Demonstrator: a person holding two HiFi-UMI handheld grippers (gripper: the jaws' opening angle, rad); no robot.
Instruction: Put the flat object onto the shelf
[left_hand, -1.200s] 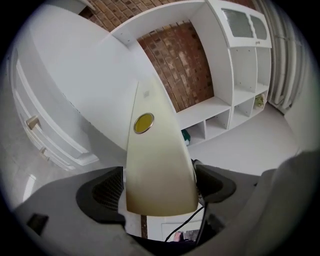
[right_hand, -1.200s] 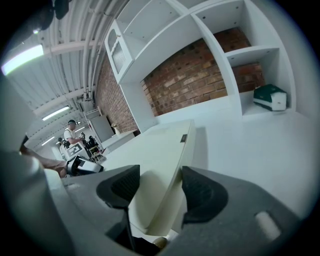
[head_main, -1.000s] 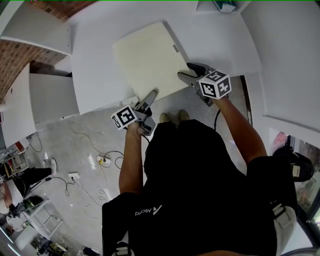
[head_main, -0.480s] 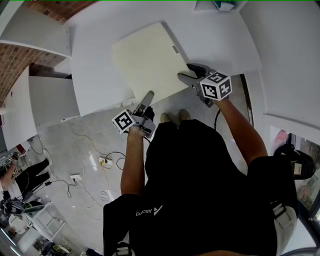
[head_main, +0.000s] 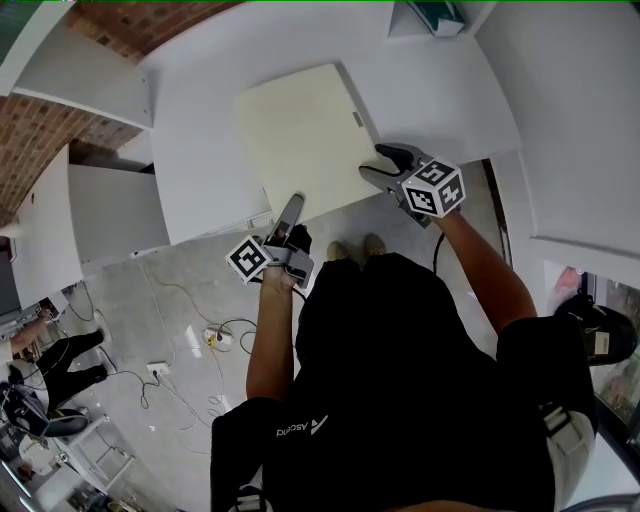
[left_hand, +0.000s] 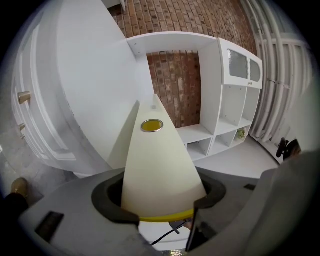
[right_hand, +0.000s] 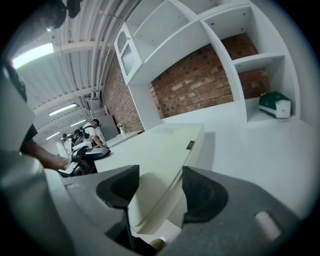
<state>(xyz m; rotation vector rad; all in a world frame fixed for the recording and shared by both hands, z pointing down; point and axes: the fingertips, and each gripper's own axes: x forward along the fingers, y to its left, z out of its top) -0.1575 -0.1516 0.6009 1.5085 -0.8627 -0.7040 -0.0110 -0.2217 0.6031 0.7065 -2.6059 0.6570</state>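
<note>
The flat object (head_main: 305, 135) is a cream square panel with a small grey tag; it lies on the white surface (head_main: 200, 120), its near edge past the rim. My left gripper (head_main: 293, 206) has just been closing its jaws and is now shut on the panel's near-left corner. In the left gripper view the panel (left_hand: 157, 160) fills the gap between the black pads (left_hand: 112, 200), with a yellow edge and a metal eyelet showing. My right gripper (head_main: 385, 162) is shut on the near-right corner; the right gripper view shows the panel's edge (right_hand: 160, 150) between its pads (right_hand: 120, 187).
White shelving (left_hand: 225, 100) stands against a brick wall (left_hand: 170, 30) ahead. A green and white box (right_hand: 275, 105) sits in a low shelf bay (head_main: 440, 12). Cables and a power strip (head_main: 215, 335) lie on the grey floor. People (right_hand: 82, 140) stand at the far left.
The left gripper's jaws have closed onto the panel's near-left corner and that hand has risen a little. The right gripper keeps its hold and has not moved.
</note>
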